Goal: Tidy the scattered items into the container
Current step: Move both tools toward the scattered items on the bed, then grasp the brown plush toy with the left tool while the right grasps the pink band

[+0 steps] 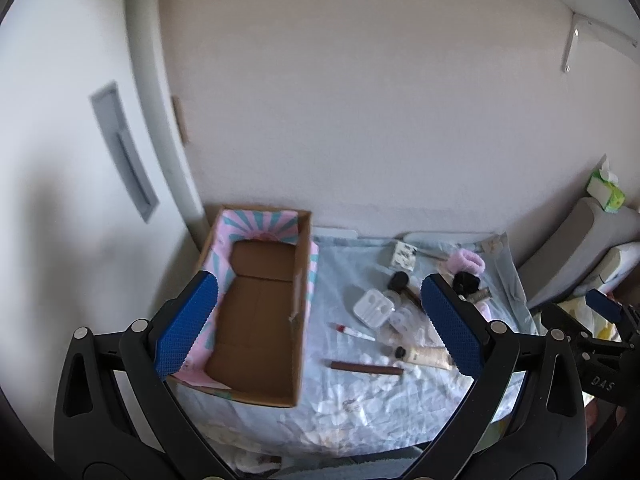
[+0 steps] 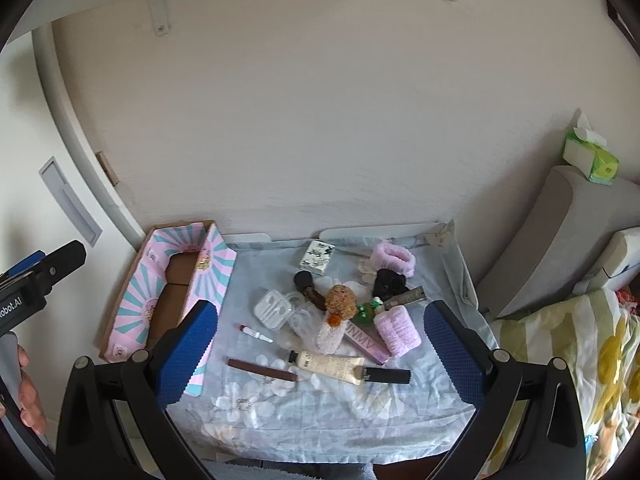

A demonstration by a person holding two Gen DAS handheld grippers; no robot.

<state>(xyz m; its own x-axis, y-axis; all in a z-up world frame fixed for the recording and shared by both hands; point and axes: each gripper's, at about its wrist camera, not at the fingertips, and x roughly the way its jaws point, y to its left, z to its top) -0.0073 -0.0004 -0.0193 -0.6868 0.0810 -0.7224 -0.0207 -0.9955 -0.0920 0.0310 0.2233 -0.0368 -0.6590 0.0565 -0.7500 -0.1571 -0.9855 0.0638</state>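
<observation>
A cardboard box point(image 1: 305, 276) lined in pink and teal point(image 2: 138, 300) stands at the left of the cloth-covered table, with nothing inside. To its right lie a white earphone case point(image 2: 274, 307), a small red-capped tube point(image 2: 254, 333), a brown stick point(image 2: 262, 370), a cream tube point(image 2: 328, 364), a black bar point(image 2: 388, 376), a plush toy point(image 2: 340, 300), pink fluffy bands point(image 2: 398, 330) and a small patterned box point(image 2: 317, 260). My left gripper point(image 1: 318, 282) hovers open over the box's right wall. My right gripper point(image 2: 320, 306) hangs open above the pile, holding nothing.
The wall runs right behind the table. A door with a recessed handle point(image 1: 124, 152) is at the left. At the right are grey cushions point(image 2: 540, 240), a green tissue box point(image 2: 592, 156) and a yellow flowered blanket point(image 2: 580, 360). A hand point(image 2: 28, 396) holds the left gripper.
</observation>
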